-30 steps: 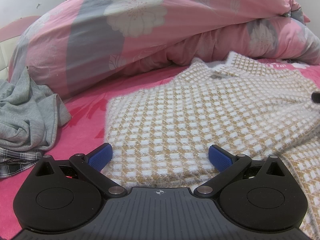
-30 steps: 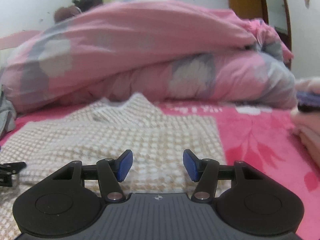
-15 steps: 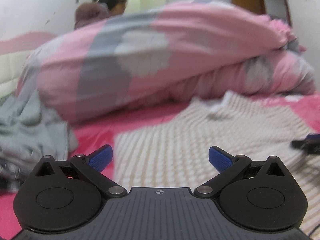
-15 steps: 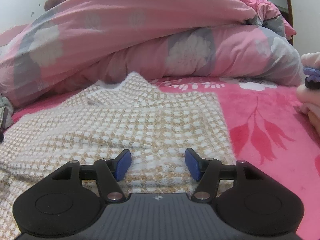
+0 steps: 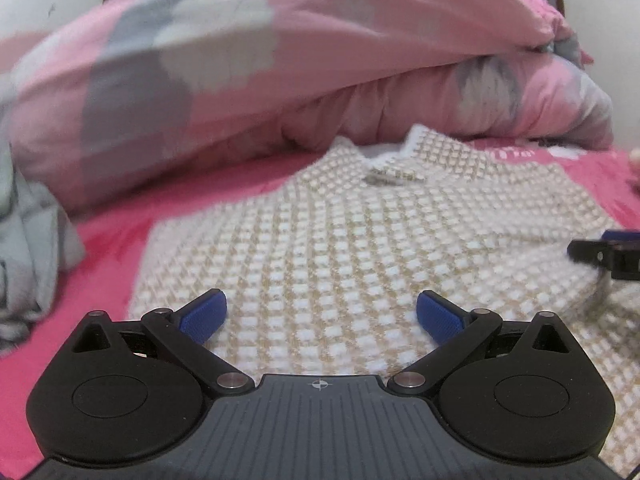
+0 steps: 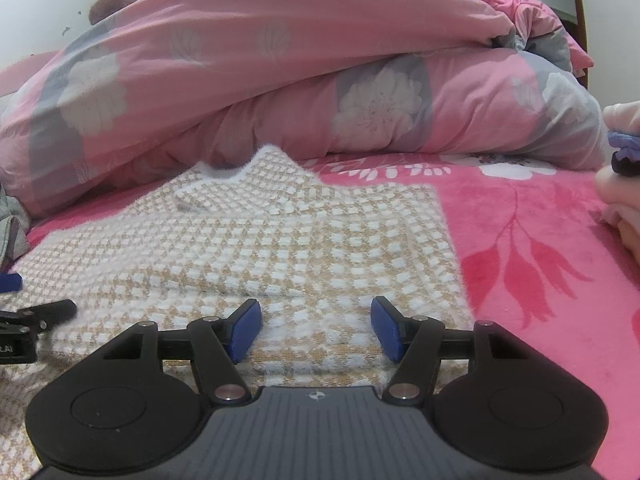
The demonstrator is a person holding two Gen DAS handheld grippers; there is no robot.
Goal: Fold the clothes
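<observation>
Your left gripper (image 5: pixel 322 314) has its jaws spread wide, with nothing between the blue pads (image 5: pixel 202 316); they hang just above the near hem of the checked sweater (image 5: pixel 340 240), which lies flat on the pink bedspread (image 5: pixel 224 176) and fills the ground directly ahead of you. From that view the sweater's left edge sits just inside your left pad, so both pads are over the knit, not over the bare spread. Its collar points away from you, toward the heaped floral duvet (image 5: pixel 280 48), and a grey garment (image 5: pixel 36 248) is bunched at the left, well apart from the sweater. Your right gripper (image 6: pixel 316 330) is partly spread, its jaws having just been opening, and nothing is between them either; the pads (image 6: pixel 244 330) sit low over the sweater's near right portion, with a folded layer of the knit lying just ahead of them. The sweater's right edge runs just outside your right pad, with the bedspread beyond it. Whether the pads touch the knit you cannot tell from here.
</observation>
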